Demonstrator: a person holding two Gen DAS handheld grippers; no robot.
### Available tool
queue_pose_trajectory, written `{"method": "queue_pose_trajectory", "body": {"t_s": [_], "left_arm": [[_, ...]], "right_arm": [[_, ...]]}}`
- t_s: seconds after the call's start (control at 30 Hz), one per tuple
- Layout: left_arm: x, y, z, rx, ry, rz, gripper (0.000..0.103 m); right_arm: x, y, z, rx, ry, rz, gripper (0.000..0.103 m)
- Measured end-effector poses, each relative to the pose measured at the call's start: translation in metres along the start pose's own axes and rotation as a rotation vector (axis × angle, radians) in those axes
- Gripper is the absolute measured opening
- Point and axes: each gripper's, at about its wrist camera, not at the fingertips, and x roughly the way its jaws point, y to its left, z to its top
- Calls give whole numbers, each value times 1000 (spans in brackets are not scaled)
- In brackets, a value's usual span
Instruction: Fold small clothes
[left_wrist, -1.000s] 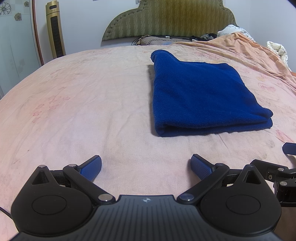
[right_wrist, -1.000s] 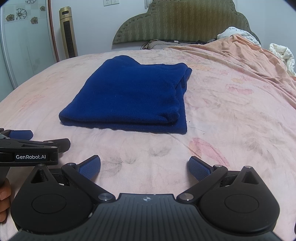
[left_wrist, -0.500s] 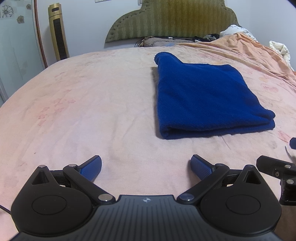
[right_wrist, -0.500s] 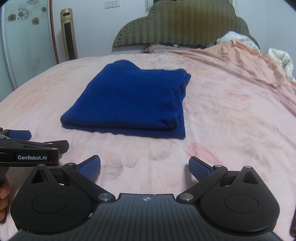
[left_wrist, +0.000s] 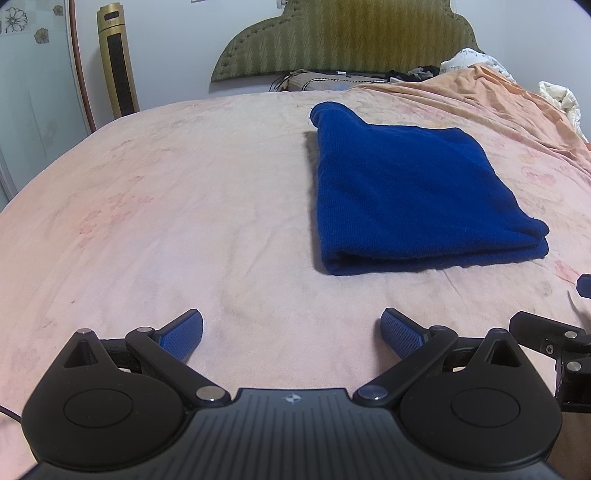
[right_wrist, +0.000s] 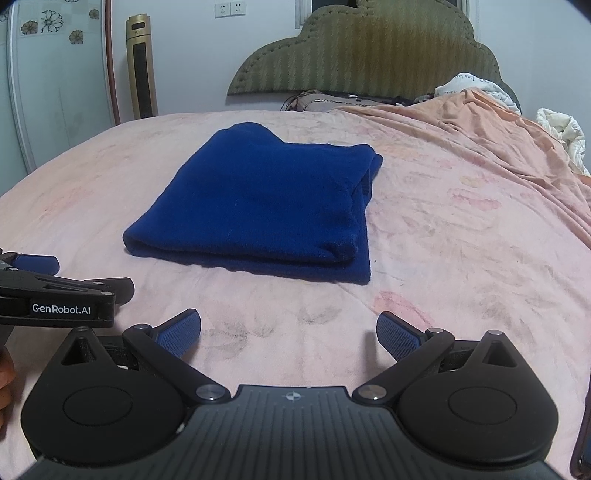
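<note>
The fold looks essentially done, so the step in hand is, by my reading, a check and tidy. To do it well, either hand-held gripper should approach low and pinch only a stray edge, not the whole stack (a deep grab would drag the layers apart).

The left hand-held gripper and the right hand-held gripper both have their jaws spread wide with nothing between them, near the bottom of each frame over the bed.

The blue garment lies flat on the bed, centre of the right view and right of centre in the left view, folded into a thick rectangle. Its near edge shows stacked layers, and the lower layer juts out at the right corner.
</note>
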Motion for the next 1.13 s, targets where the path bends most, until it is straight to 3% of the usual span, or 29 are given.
{"method": "queue_pose_trajectory", "body": {"t_s": [1.13], "left_arm": [[-1, -3, -1, 10, -4, -2, 103]], "right_arm": [[-2, 3, 0, -8, -3, 6, 103]]}}
